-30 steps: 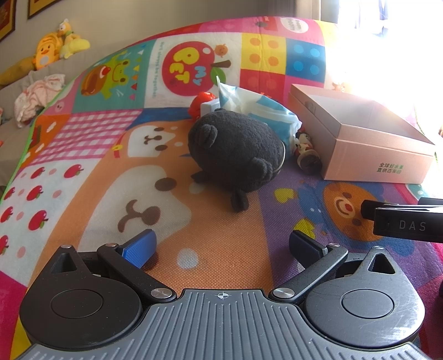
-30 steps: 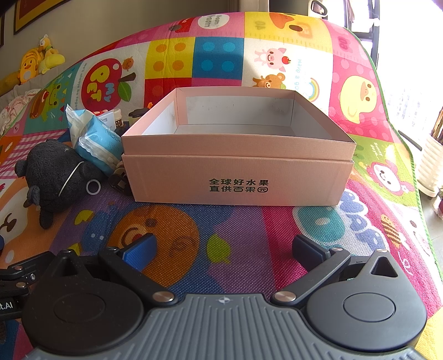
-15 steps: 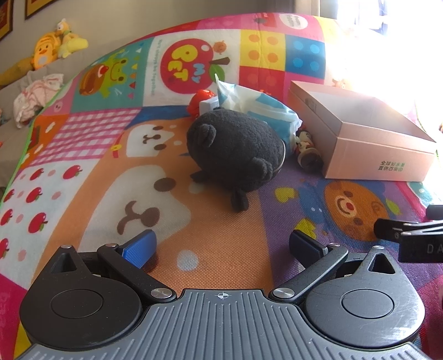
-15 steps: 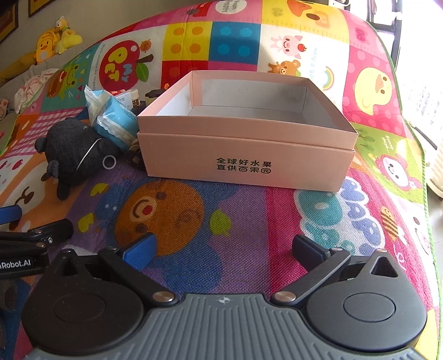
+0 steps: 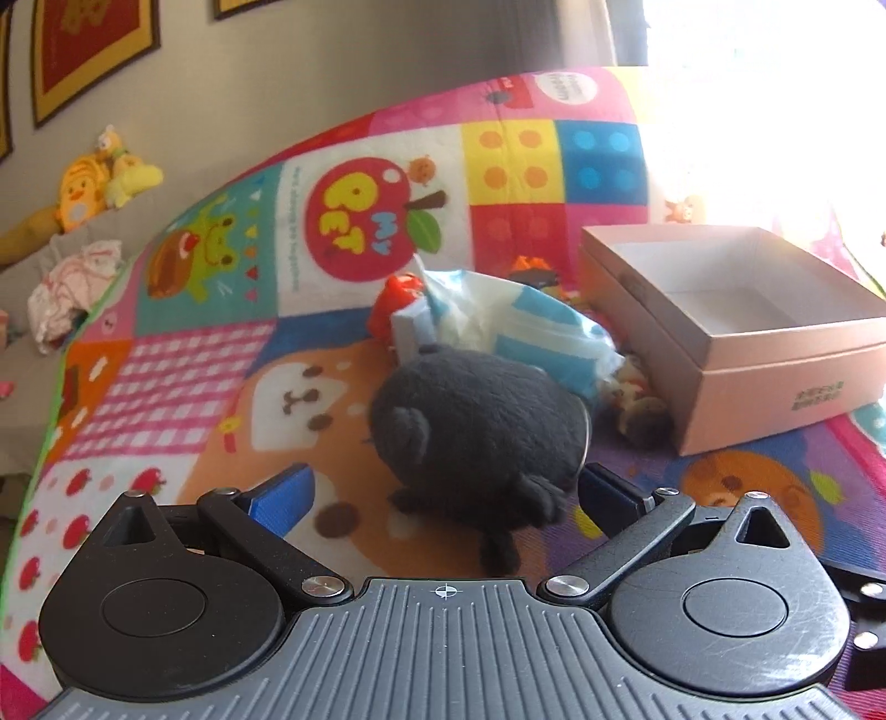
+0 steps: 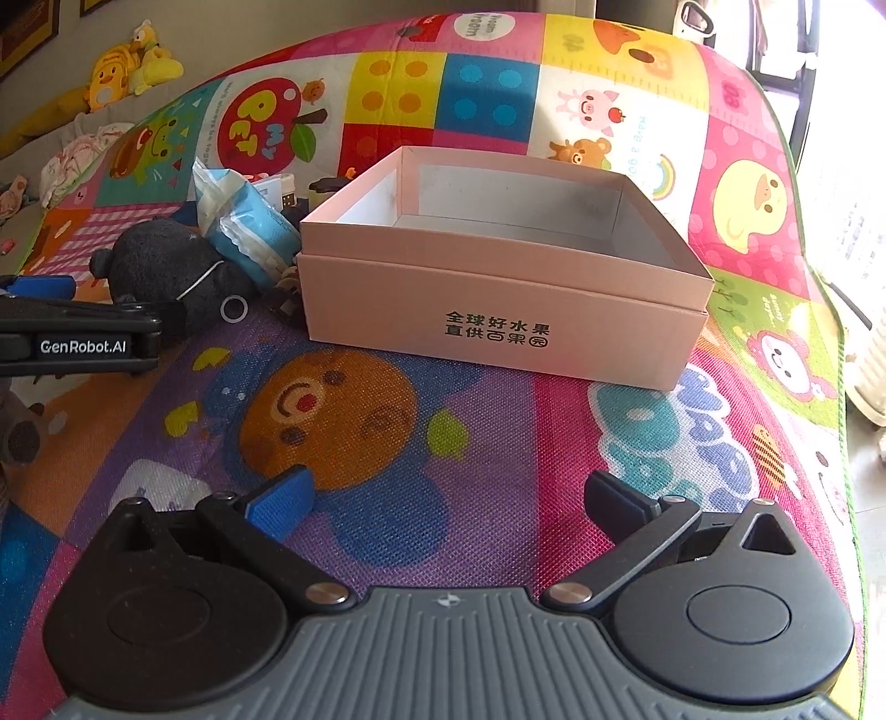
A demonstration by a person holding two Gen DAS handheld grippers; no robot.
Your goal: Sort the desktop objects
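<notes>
— What is seen of the room and the surface?

— A grey wall (image 5: 343, 72) is seen at the far side, with framed pictures (image 5: 88, 50) hung on it at the far left. A grey sofa (image 5: 33, 310) is set below them, on which yellow plush toys (image 5: 105, 177) and a crumpled cloth (image 5: 72, 288) are laid. Strong light is let in from the right. The whole near area is covered by a colourful play mat (image 6: 354, 421) printed with animals, apples and squares.

— And the things to be sorted?

— An open pink box (image 6: 498, 266), bare inside, is placed on the mat towards the right. A black plush toy (image 5: 476, 437) is laid left of it, near the middle. A blue and white tissue pack (image 5: 531, 332) is found just behind the plush, and a small red object (image 5: 396, 304) further left of the pack. A small brown figure (image 5: 637, 410) is wedged between the pack and the box.

— How are the claws held?

— The left gripper (image 5: 443, 498) is spread wide, the plush being flanked by its fingers but not clamped. The right gripper (image 6: 448, 498) is likewise spread wide, with nothing between its fingers, above the mat near the box.
</notes>
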